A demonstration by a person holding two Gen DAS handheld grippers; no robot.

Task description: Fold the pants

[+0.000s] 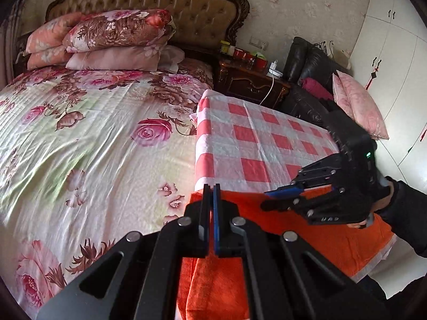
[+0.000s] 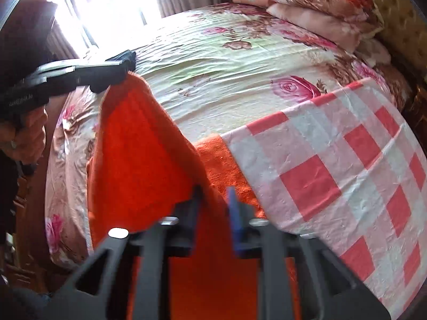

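Both grippers, left and right, pinch the pants edge between their jaws, lifted; folding looks barely begun.

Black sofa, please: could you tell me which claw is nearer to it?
Right. The right claw grips the orange pants toward the black sofa; the left claw holds them at the table edge beside the bed.

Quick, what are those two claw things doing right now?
Left gripper: closed, pinching a corner of the orange pants.
Right gripper: closed on a fold of the same pants.
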